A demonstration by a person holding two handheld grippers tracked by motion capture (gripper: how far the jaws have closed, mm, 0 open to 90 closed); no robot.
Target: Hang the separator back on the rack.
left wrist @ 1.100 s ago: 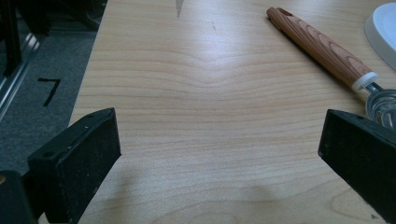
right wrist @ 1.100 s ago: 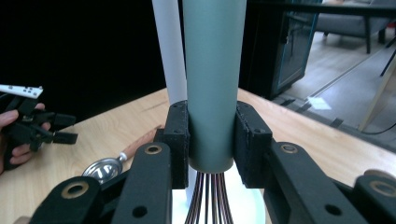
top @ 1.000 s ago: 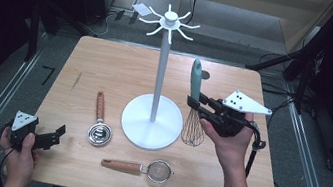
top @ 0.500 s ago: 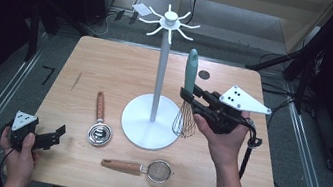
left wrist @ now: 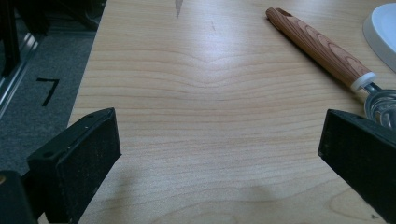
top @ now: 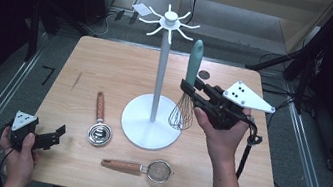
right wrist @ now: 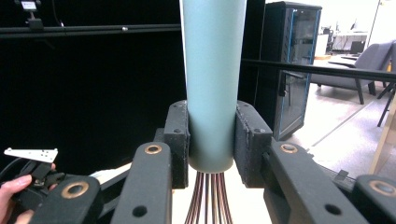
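Holding the whisk point(top: 184, 107) upright, right gripper point(top: 188, 90) jaws pinching its teal handle's base, wires down, just right of the stand point(top: 160, 72) pole, below its hooks; left gripper point(top: 58, 133) jaws spread, idle.

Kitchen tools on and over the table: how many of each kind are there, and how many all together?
Whisk, teal handle, held up in the right gripper: 1
Strainers with a wooden handle: 2, a strainer beside the stand and a mesh strainer at the near edge
White hook stand: 1
Total: 4
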